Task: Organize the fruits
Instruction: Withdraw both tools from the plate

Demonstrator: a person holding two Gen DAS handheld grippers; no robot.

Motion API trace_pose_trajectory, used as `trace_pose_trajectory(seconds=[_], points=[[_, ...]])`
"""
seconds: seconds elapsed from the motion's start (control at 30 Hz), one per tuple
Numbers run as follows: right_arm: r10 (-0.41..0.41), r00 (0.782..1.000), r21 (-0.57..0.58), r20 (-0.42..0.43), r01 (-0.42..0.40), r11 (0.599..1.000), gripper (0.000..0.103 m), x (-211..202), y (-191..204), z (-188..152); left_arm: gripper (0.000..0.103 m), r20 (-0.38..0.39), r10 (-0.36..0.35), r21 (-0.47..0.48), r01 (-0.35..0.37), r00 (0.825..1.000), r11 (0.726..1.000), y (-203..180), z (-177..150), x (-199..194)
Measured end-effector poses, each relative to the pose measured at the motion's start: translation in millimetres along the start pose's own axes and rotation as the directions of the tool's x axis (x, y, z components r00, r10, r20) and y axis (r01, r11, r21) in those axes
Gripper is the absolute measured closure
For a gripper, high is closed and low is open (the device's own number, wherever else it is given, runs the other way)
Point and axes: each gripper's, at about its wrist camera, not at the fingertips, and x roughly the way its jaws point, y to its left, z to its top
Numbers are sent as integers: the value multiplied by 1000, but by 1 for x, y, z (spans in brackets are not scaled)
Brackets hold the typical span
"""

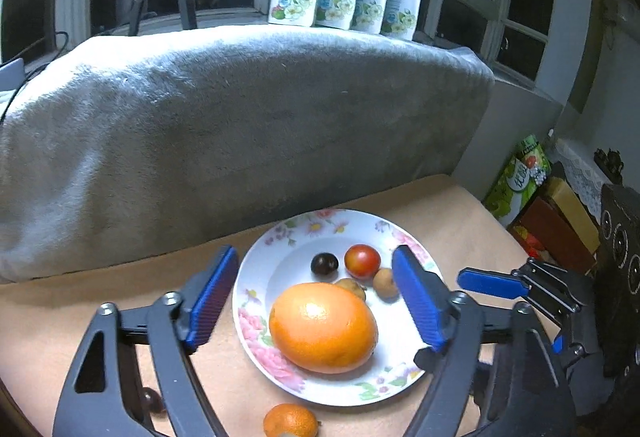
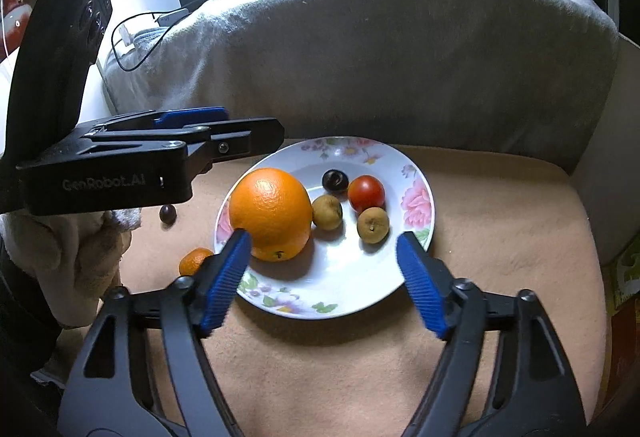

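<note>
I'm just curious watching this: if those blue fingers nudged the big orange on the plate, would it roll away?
Probably a little: the big orange is round, and the plate looks smooth. The dished rim would likely stop it. Its dimpled peel should grip well.

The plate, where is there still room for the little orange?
The plate is bare at its near rim, between the big orange and the right gripper. The far half is crowded: dark fruit, tomato, two brown fruits. The little orange lies off the plate, left.
</note>
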Motion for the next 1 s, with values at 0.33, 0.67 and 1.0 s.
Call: trace_pose_trajectory(seconds=[0.33, 0.67, 1.0], points=[[-19, 1000, -5, -5, 19, 1000, 11, -1, -1, 0, 21, -47, 5, 5, -4, 999, 1000, -4, -5, 10], [-34, 999, 21, 2, 34, 999, 10, -16, -1, -5, 21, -41, 30, -14, -30, 999, 999, 3, -12, -7], [-11, 999, 52, 38, 9, 999, 10, -40, 16, -7, 21, -19, 72, -22, -72, 997, 997, 11, -25, -44]])
